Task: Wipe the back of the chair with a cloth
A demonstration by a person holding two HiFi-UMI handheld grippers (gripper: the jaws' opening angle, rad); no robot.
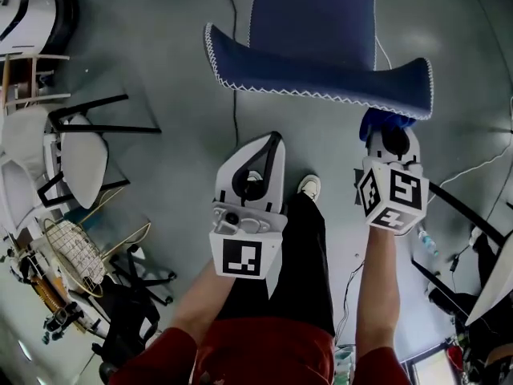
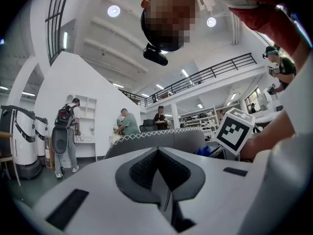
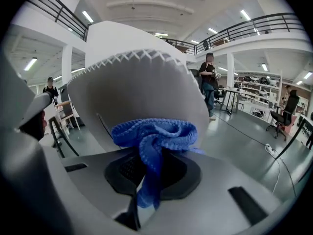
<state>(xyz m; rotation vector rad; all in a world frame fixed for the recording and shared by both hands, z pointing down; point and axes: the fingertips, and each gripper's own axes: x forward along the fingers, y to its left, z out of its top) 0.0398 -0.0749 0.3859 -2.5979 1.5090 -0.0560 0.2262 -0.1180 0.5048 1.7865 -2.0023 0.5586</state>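
Note:
The chair's blue back (image 1: 321,80), edged with white stitching, curves across the top of the head view above its seat (image 1: 313,14). My right gripper (image 1: 385,135) is shut on a blue cloth (image 1: 383,122) and holds it against the back's right end. In the right gripper view the bunched cloth (image 3: 154,133) sits in the right gripper (image 3: 150,154), touching the pale-looking chair back (image 3: 142,89). My left gripper (image 1: 273,139) is shut and holds nothing, a little short of the back's lower edge. The left gripper (image 2: 157,152) faces the chair back (image 2: 156,140); the cloth (image 2: 203,151) shows at right.
White chairs with black legs (image 1: 80,155) and a wire basket (image 1: 76,251) crowd the left floor. A black cable (image 1: 235,95) runs under the chair. The person's dark trouser leg and shoe (image 1: 310,185) stand between the grippers. Several people (image 2: 66,131) stand far off.

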